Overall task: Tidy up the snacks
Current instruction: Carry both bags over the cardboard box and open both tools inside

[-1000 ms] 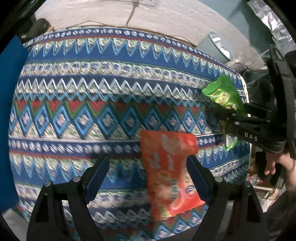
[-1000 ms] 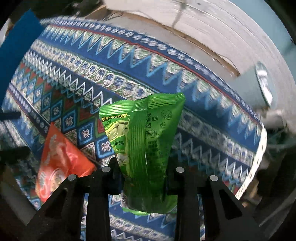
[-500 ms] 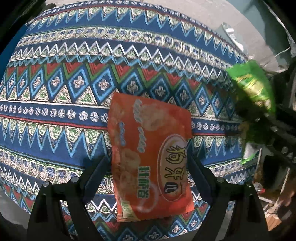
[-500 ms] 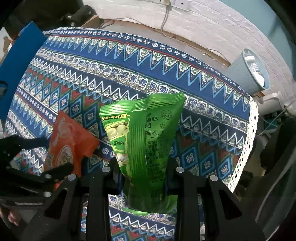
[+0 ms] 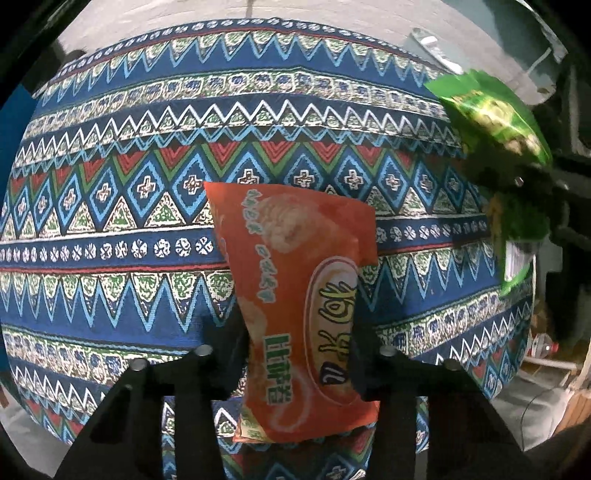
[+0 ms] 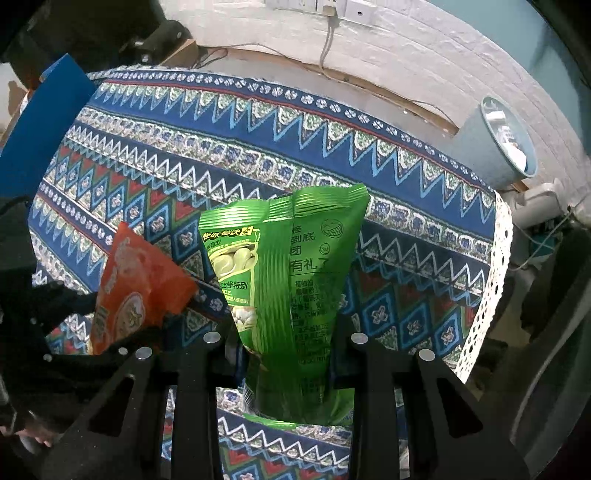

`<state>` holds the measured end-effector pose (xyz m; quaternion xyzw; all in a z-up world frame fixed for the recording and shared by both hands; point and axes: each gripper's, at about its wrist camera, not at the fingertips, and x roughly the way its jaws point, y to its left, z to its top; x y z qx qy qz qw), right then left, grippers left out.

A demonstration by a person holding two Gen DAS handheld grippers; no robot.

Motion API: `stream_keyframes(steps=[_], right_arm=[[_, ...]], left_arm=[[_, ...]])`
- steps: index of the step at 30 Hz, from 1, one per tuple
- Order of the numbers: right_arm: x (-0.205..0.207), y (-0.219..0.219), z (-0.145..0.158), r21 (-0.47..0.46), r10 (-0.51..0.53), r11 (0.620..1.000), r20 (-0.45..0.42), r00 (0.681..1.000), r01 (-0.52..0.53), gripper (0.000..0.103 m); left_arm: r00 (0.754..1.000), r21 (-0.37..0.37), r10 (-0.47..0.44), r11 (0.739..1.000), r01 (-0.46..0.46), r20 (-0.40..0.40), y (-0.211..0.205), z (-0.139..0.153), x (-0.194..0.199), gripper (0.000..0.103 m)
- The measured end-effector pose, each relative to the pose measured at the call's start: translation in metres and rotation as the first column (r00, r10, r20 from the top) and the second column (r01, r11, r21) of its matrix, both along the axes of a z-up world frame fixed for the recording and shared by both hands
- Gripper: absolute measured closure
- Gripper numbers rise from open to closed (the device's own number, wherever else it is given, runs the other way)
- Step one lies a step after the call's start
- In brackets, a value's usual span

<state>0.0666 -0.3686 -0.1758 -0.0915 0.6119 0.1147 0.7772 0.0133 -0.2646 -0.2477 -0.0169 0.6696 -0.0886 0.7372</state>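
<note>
While clamped: orange packet [image 5: 295, 295], green packet [image 6: 291, 291].

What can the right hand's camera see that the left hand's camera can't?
Only the right wrist view shows the blue bucket, the wall socket and the cloth's lace edge. Only the left wrist view shows the orange bag's front, squeezed by the left gripper, whose jaws have just been closing. Both show the orange bag, the green bag in the right gripper, and the patterned tablecloth.

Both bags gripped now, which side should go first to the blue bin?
Left, probably. The blue bin sits at the table's left edge, nearer the left gripper pinching the orange bag; the right gripper holds the green bag farther away.
</note>
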Motion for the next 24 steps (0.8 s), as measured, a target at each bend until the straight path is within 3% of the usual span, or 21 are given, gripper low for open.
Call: stream_keyframes(steps=[11,24], right_arm=[[0.0,0.024,0.017,0.022,0.013,1.0,0.033,0.999,-0.013,0.074],[0.003,0.073,0.058,0.09,0.062,0.993,0.101,0.993,-0.072,0.074]], left_arm=[[0.994,0.046,-0.042,0.998,0.037,0.1,0.044,0.036,-0.001,0.063],[0.957,0.129,-0.069,0.991,0.033,0.281,0.106,0.106,-0.007,0.063]])
